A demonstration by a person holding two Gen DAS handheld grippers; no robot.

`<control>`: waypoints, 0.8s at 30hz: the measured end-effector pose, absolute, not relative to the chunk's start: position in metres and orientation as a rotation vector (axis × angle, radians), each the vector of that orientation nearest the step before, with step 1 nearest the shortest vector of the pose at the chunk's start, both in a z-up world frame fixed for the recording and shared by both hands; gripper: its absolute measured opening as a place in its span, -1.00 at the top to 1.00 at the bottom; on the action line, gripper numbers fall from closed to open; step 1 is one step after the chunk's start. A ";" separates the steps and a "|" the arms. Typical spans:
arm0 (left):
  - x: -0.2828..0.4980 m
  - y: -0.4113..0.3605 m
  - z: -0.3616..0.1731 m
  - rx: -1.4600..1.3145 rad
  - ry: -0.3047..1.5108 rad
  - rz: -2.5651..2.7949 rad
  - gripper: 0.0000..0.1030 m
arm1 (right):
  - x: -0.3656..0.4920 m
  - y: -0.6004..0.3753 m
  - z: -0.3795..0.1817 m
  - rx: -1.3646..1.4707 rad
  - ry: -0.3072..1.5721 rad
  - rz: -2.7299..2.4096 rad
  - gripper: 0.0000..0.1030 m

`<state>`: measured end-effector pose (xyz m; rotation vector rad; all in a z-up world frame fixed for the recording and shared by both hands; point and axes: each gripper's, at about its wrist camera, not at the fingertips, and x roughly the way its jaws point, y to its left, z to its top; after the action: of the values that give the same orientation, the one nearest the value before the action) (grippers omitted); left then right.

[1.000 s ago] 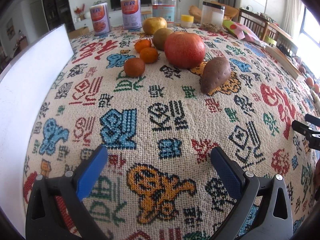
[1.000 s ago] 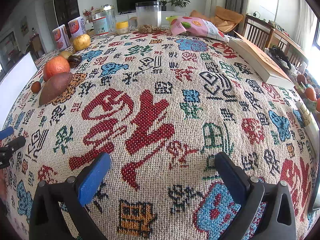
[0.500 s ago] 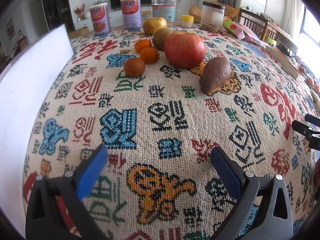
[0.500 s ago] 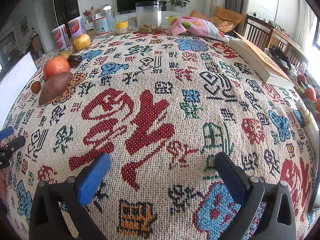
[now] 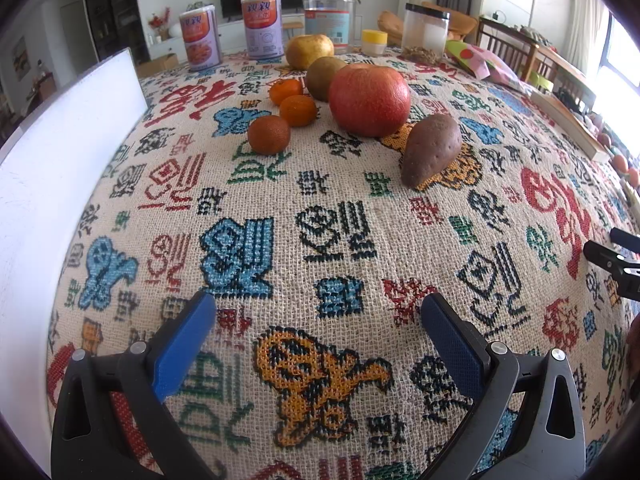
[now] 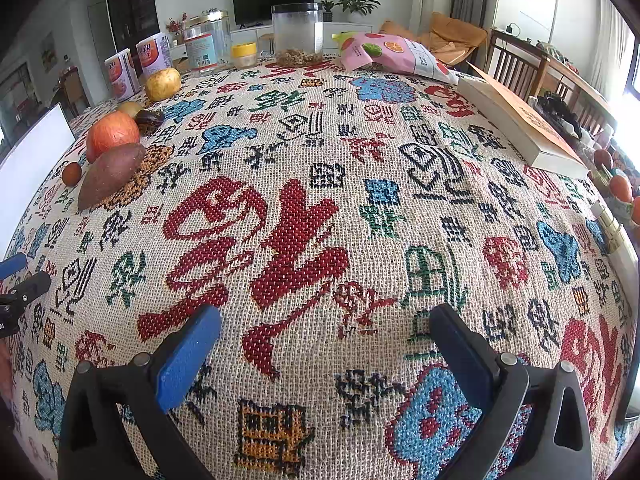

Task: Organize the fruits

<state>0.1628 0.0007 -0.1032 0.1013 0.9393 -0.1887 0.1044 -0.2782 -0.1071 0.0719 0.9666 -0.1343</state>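
A big red apple (image 5: 370,100) sits mid-table with a sweet potato (image 5: 431,149) leaning beside it on the right. Three small oranges (image 5: 269,135) line up to its left. Behind the apple are a greenish fruit (image 5: 323,77) and a yellow pear (image 5: 309,51). My left gripper (image 5: 318,314) hovers open over the patterned cloth well in front of the fruit, empty. In the right wrist view the apple (image 6: 112,134) and sweet potato (image 6: 111,174) lie far left. My right gripper (image 6: 325,326) is open and empty above the cloth.
A white board (image 5: 56,160) runs along the table's left edge. Two cans (image 5: 262,26), jars (image 6: 297,34), a pink snack bag (image 6: 394,56) and a book (image 6: 520,120) stand along the back and right. The right gripper's tips (image 5: 612,256) show at the left view's right edge.
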 end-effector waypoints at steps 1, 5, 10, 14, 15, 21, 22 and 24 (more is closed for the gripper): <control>0.163 0.001 -0.103 0.101 0.939 -0.189 -0.99 | 0.104 -0.278 -0.107 0.072 0.967 -0.134 -1.00; 0.163 0.001 -0.103 0.101 0.939 -0.188 -0.99 | 0.104 -0.278 -0.107 0.072 0.967 -0.134 -1.00; 0.163 0.001 -0.104 0.101 0.939 -0.188 -0.99 | 0.104 -0.279 -0.107 0.072 0.967 -0.134 -1.00; 0.163 0.001 -0.103 0.101 0.939 -0.188 -0.99 | 0.104 -0.278 -0.107 0.072 0.967 -0.134 -1.00; 0.163 0.001 -0.103 0.101 0.939 -0.189 -0.99 | 0.104 -0.278 -0.107 0.072 0.967 -0.134 -1.00; 0.163 0.001 -0.103 0.100 0.941 -0.191 -0.99 | 0.104 -0.278 -0.107 0.072 0.967 -0.134 -1.00; 0.167 -0.001 -0.104 0.100 0.942 -0.197 -0.99 | 0.104 -0.278 -0.107 0.073 0.967 -0.134 -1.00; 0.179 -0.003 -0.104 0.114 0.946 -0.215 -0.99 | 0.104 -0.278 -0.107 0.072 0.967 -0.134 -1.00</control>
<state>0.1787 -0.0026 -0.1036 0.1145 0.9460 -0.2148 0.1043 -0.2781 -0.1071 0.0725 0.9667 -0.1339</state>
